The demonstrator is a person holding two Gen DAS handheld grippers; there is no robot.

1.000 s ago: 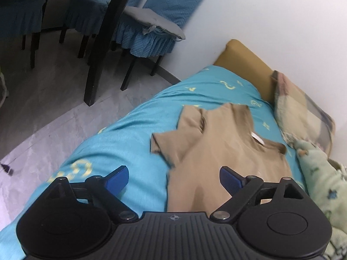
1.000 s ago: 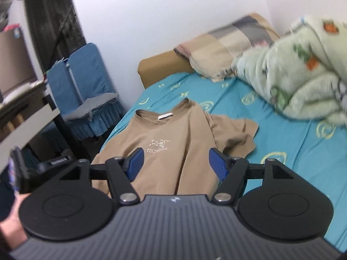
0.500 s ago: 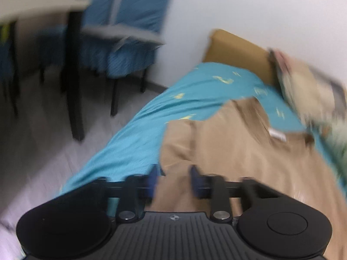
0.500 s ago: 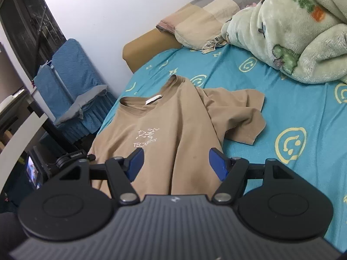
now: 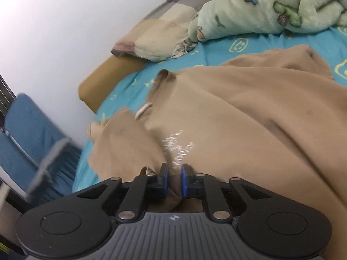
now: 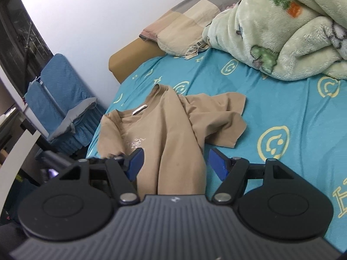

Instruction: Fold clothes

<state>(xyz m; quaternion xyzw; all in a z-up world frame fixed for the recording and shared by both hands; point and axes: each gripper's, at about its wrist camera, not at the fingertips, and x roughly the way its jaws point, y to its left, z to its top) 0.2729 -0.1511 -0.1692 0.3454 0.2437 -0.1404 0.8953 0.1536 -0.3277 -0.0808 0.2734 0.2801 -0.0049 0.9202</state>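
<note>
A tan T-shirt point(image 6: 164, 130) with a white chest logo lies on the turquoise bed sheet point(image 6: 292, 112), its collar toward the headboard and one sleeve spread to the right. My left gripper point(image 5: 172, 181) is shut on a pinched fold of the T-shirt point(image 5: 238, 119) near its left side, just below the logo. My right gripper point(image 6: 176, 162) is open and empty, its blue pads on either side of the shirt's lower body, just above the cloth. The left gripper also shows in the right wrist view point(image 6: 108, 159) at the shirt's left edge.
A plaid pillow point(image 6: 190, 19) and a pale green fleece blanket point(image 6: 288, 28) lie at the head of the bed. A blue-covered chair point(image 6: 58, 99) stands off the bed's left side. A tan headboard cushion point(image 6: 134, 54) is by the wall.
My left gripper went from open above the bed's edge to shut on the shirt's left side, swinging right. My right gripper moved in lower over the shirt and stayed open.
</note>
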